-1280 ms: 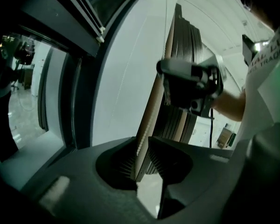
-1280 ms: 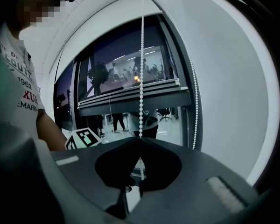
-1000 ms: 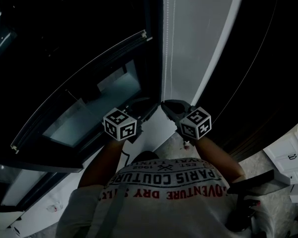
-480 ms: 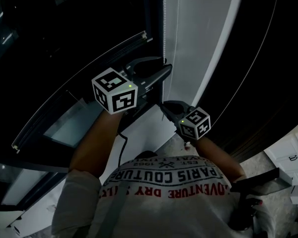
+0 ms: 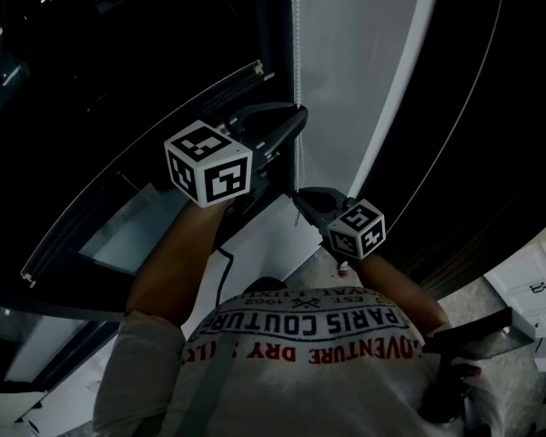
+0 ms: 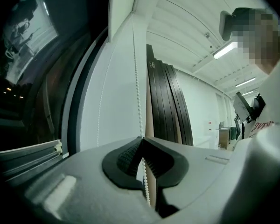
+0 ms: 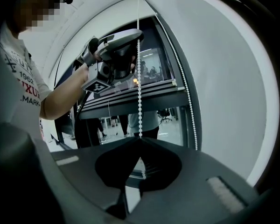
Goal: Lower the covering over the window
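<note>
The bead chain (image 5: 297,44) hangs vertical; left tool (image 5: 299,114), just clenched on it, sits above right tool (image 5: 297,194), clamped lower down.

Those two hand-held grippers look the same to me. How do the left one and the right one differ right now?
Height: the left hand-held gripper grips the bead chain higher up, while the right hand-held gripper grips it lower down.
Jaws: the left's have just been closing, with the chain between them; the right's are simply clamped.
Shared: both are shut on the same strand, one directly above the other.
</note>
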The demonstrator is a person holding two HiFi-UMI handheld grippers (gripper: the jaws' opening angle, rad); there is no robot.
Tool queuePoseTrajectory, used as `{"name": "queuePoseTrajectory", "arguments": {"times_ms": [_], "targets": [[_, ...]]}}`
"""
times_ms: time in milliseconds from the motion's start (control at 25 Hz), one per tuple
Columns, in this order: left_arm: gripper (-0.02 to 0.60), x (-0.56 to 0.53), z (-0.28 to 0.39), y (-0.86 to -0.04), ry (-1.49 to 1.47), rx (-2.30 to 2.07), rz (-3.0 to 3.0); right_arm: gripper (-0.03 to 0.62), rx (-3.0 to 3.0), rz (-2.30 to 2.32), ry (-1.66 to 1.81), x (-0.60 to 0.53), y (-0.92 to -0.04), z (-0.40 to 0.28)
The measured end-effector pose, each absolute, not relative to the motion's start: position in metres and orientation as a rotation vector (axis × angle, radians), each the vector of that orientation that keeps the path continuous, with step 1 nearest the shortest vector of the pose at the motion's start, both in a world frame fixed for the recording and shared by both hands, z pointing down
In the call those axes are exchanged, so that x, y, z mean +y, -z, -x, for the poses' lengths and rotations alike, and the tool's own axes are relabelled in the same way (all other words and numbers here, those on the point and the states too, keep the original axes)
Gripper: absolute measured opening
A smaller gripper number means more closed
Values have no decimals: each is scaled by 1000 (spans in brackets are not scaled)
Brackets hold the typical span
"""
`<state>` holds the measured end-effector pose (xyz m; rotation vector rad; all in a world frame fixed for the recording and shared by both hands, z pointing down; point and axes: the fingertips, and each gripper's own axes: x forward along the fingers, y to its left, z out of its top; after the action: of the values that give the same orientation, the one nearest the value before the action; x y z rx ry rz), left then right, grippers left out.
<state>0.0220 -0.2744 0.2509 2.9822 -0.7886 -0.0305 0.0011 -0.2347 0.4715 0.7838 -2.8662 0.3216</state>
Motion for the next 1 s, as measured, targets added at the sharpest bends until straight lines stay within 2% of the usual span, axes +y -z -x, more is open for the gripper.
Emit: {"name": "queuePoseTrajectory", "arguments": {"times_ms": [320,680,1000], "targets": [[5,-274,-25,-256,14,-793,-3000,8,-2852,-791,-345,-235,-477,-9],[5,-274,-26,-315,-109,-816,-2977,8,-2727,-745,-443,-218,-533,-12],[5,-265,-22,-341,-92,-843,-2983,9,-2692,-625,-547,-198,-558,-8]]}}
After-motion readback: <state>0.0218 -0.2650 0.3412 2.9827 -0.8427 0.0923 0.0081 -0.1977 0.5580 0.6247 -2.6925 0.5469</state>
